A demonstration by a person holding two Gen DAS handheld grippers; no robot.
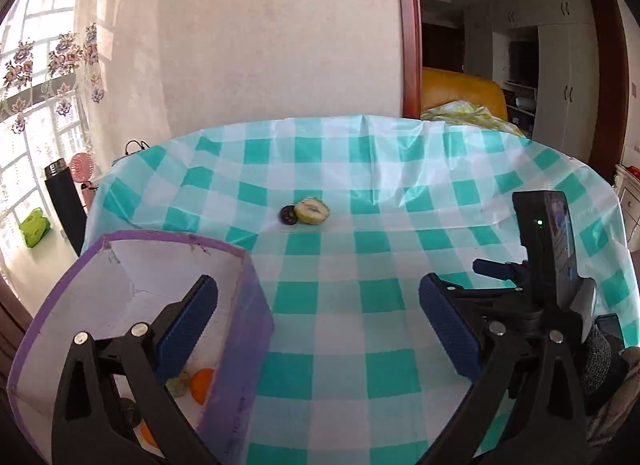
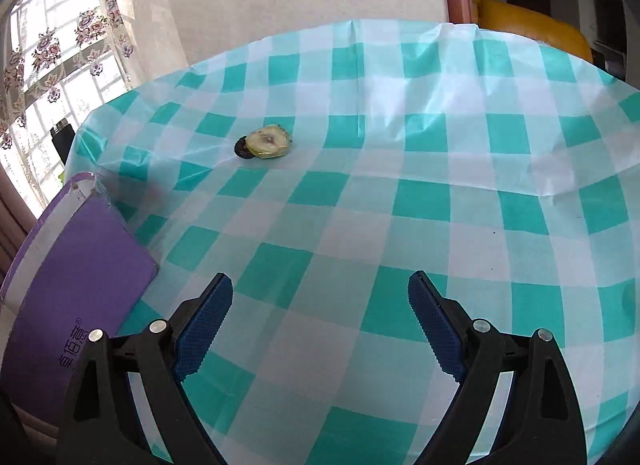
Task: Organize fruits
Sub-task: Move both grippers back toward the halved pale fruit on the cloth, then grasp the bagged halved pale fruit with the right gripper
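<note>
Blue ribbed pads fill the bottom of both views. In the left wrist view the left tool [image 1: 318, 321] is released, its two fingers spread wide with nothing between them; its left finger [image 1: 188, 329] stands in front of the open purple box [image 1: 236, 329], which takes the lower left of the frame. Inside this box, on the white bottom, lie an orange piece [image 1: 202, 385] and a pale greenish piece [image 1: 179, 384], and one more orange piece [image 1: 147, 435] shows lower, partly hidden by the black arm of the tool. In the right wrist view the right tool [image 2: 320, 321] is also released and grasps nothing.

Further up, near the middle of the frame, a cut yellow-green fruit [image 1: 312, 210] lies on the table [image 1: 360, 305] with its cut face up, and a small dark fruit [image 1: 289, 215] touches it on its left side. The right wrist view shows the same pair in the upper left part of the frame: the yellow-green fruit [image 2: 267, 142] and the dark fruit [image 2: 242, 150], well apart from the box [image 2: 80, 265] at the left edge.

A teal and white checked cloth [image 2: 420, 201] covers the table. At the right side of the left wrist view stands a black device [image 1: 548, 249] with a small green light. Behind the table are a pale wall, a flowered curtain [image 1: 60, 57] in the upper left and a yellow chair [image 1: 460, 93].
</note>
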